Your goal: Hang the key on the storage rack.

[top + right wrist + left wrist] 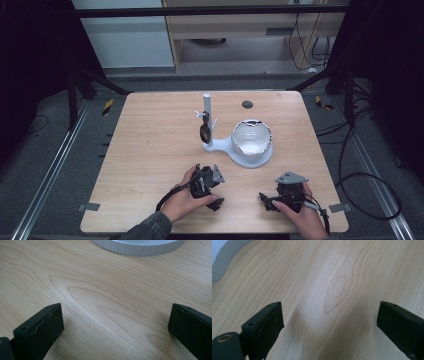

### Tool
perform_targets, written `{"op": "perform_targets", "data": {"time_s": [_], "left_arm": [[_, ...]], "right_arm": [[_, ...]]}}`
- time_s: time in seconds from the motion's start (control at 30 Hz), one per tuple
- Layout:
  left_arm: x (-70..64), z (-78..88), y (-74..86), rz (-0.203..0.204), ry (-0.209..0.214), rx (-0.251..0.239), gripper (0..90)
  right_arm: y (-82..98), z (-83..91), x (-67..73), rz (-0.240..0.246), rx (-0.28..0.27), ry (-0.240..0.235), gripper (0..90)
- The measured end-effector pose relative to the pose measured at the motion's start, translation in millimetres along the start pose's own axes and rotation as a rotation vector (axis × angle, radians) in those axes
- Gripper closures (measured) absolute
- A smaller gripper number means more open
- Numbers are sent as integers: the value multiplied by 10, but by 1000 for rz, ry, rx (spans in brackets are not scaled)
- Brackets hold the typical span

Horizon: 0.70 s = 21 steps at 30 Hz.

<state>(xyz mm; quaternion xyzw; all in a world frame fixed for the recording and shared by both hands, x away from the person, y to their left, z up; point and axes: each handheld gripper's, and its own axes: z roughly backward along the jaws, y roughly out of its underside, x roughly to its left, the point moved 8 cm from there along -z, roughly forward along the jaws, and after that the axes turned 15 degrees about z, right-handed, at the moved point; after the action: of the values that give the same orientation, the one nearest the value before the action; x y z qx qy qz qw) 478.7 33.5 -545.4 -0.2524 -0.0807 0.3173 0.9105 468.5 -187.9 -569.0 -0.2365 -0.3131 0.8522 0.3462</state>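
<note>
A white stand (239, 156) sits at the table's middle, with an upright post (207, 107) and a round base that carries a shiny bowl (251, 136). A small dark object (205, 132) hangs from a peg on the post; I cannot tell what it is. My left gripper (207, 186) rests low over the wood in front of the stand, open, with nothing between its jaws (329, 315). My right gripper (279, 198) is near the front right, also open and empty (116, 315). The stand's ribbed white rim (140, 246) lies just beyond it.
The wooden table (150, 150) has a dark round grommet (247, 104) near its far edge. A pale ribbed edge (219, 262) shows at the top left corner of the left gripper view. Cables trail over the floor at the right (360, 180).
</note>
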Motion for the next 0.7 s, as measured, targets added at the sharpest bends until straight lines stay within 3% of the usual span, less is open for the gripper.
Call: {"op": "perform_targets", "data": {"time_s": [0.2,0.57,0.7], "left_arm": [[36,-48,-39,18,11,-81,63],[92,-174,-28,69,34,-134,56],[121,-185,-54,75,17,-153,60]], "right_arm": [[-1,-1,1,-1,-1,0,4],[0,0,0,0,0,0,4],[0,0,1,1,0,0,4]]}}
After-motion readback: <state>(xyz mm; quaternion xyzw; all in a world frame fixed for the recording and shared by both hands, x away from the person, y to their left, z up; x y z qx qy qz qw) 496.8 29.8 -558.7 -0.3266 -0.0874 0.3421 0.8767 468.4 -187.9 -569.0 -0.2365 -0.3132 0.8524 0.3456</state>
